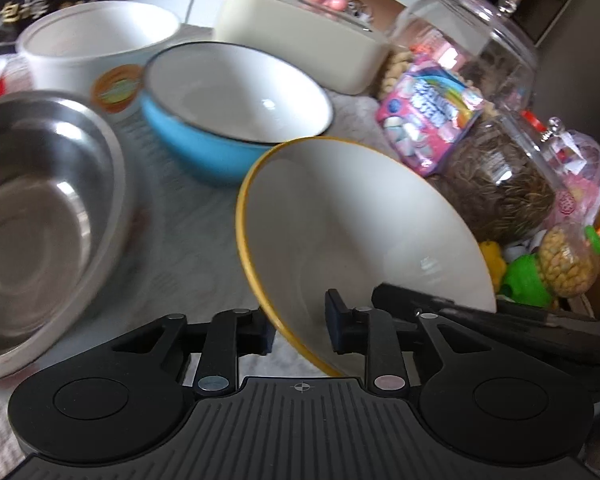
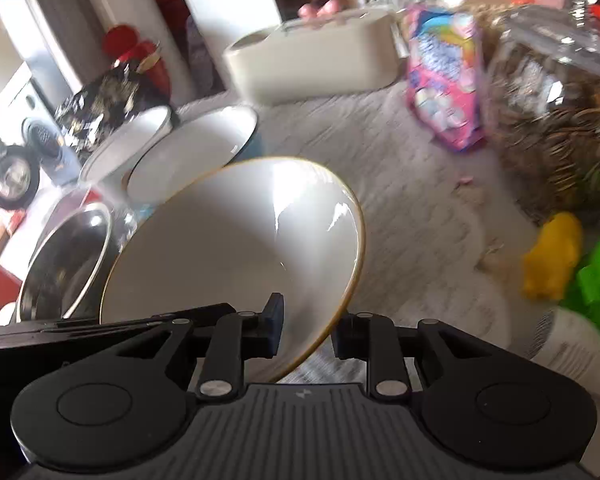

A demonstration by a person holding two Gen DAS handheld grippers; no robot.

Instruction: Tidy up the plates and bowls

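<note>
A white bowl with a yellow rim [image 1: 348,232] hangs tilted above the pale tablecloth, gripped from two sides. My left gripper [image 1: 300,330] is shut on its near rim, one pad outside the wall and one inside. My right gripper [image 2: 308,332] is shut on the opposite side of the same bowl [image 2: 236,248]. Beyond it stand a blue bowl with a white inside [image 1: 236,112], a large white bowl [image 1: 96,48] and a steel bowl [image 1: 40,208] at the left. In the right wrist view the steel bowl [image 2: 64,264] sits just left of the held bowl.
A cream container [image 1: 300,40] stands at the back. Clear jars of seeds [image 1: 496,188] and a pink sweets bag [image 1: 428,120] crowd the right side. Green and yellow toys [image 1: 528,280] lie by the right edge. Bare tablecloth [image 2: 412,208] shows right of the held bowl.
</note>
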